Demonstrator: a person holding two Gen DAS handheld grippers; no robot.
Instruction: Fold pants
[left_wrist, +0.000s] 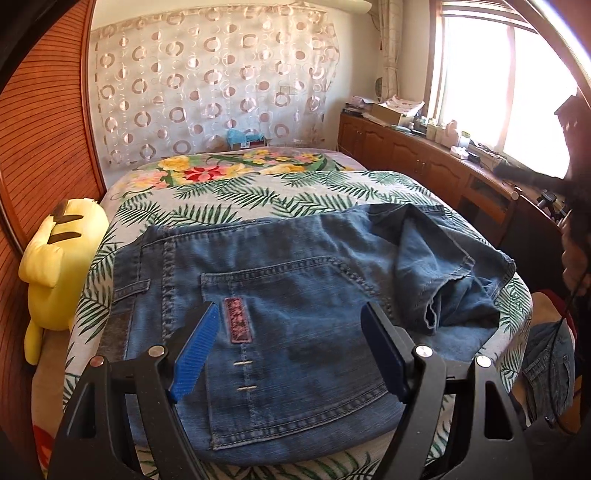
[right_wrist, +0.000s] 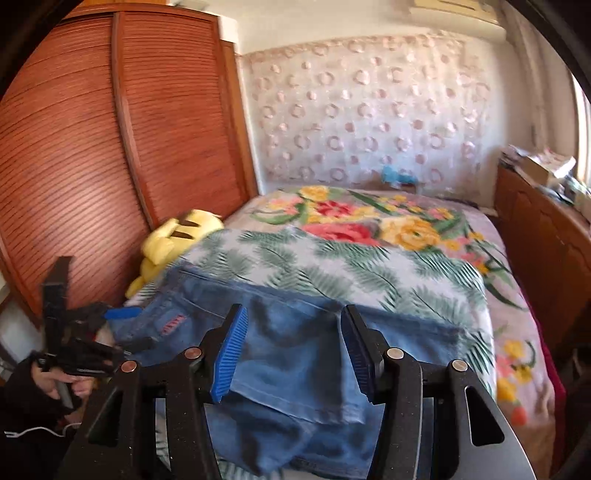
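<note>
Blue denim pants (left_wrist: 295, 302) lie on the bed near its front edge, back pocket up, waistband at the left, a leg end (left_wrist: 450, 280) bunched on top at the right. My left gripper (left_wrist: 291, 314) is open and empty, just above the back pocket. In the right wrist view the pants (right_wrist: 295, 354) lie across the bed's near edge, a leg end draped toward me. My right gripper (right_wrist: 295, 317) is open and empty above that leg. The left gripper (right_wrist: 122, 314) shows at the far left over the waistband end.
The bed (left_wrist: 229, 199) has a palm-leaf sheet and a floral blanket (right_wrist: 354, 218) farther back. A yellow plush toy (left_wrist: 62, 266) lies at the bed's left edge against a wooden slatted wardrobe (right_wrist: 92, 155). A wooden cabinet (left_wrist: 417, 155) with clutter runs along the right under the window.
</note>
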